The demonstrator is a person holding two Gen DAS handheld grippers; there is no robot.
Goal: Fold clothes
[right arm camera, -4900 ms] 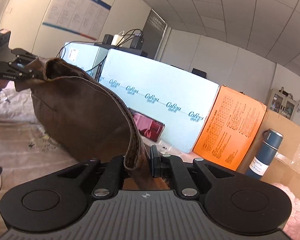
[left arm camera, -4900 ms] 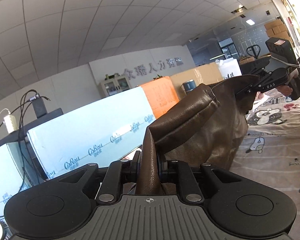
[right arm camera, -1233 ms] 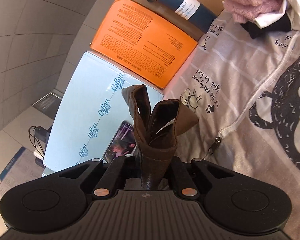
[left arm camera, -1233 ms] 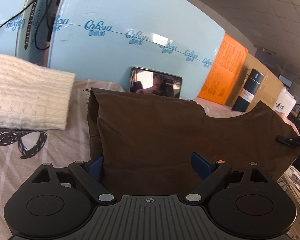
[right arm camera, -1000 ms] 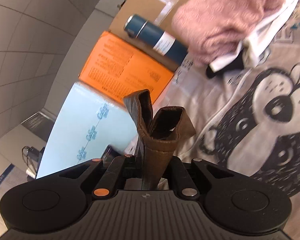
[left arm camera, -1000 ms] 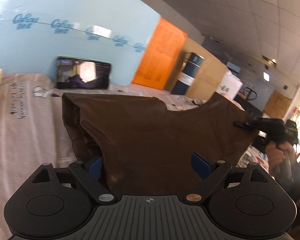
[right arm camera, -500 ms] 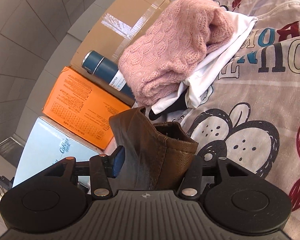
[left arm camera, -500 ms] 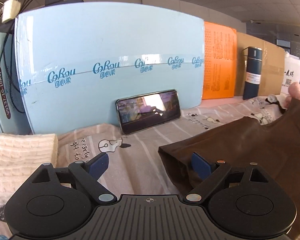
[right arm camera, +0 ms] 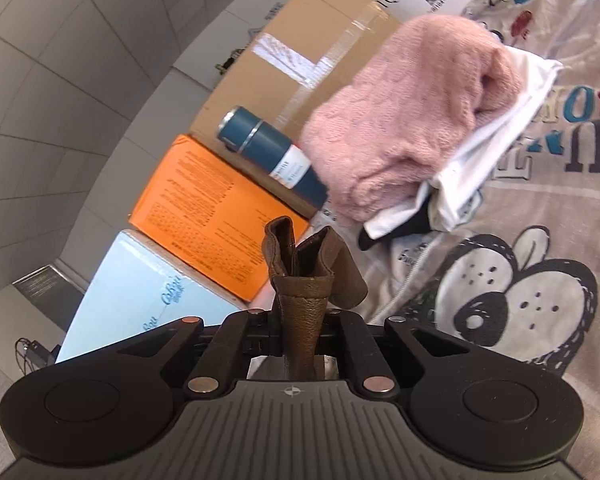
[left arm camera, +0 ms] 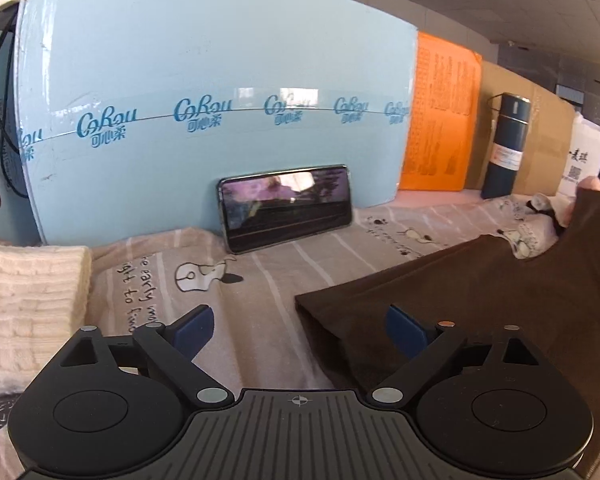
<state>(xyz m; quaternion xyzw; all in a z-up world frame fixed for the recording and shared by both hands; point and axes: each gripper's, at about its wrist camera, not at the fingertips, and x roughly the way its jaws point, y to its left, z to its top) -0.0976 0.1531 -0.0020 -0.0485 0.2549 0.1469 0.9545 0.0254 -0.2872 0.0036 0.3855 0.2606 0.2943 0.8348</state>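
Note:
A brown leather-look garment [left arm camera: 480,300] lies spread on the patterned sheet [left arm camera: 260,272] at the right of the left wrist view, its far right corner lifted. My left gripper [left arm camera: 300,326] is open and empty, hovering just left of the garment's near corner; its right blue pad [left arm camera: 404,330] sits over the cloth edge. My right gripper [right arm camera: 300,316] is shut on a bunched fold of the same brown garment [right arm camera: 304,276], held above the sheet.
A phone [left arm camera: 286,206] leans against a light blue box [left arm camera: 220,100]. An orange box [left arm camera: 440,120], a blue bottle [left arm camera: 506,144] and a cardboard box [right arm camera: 300,52] stand behind. A cream knit [left arm camera: 28,300] lies left. A pink sweater [right arm camera: 412,112] lies on white cloth [right arm camera: 496,128].
My left gripper has let go of the garment and drawn off to its left. My right gripper opened half a second ago and has shut again on the brown fold.

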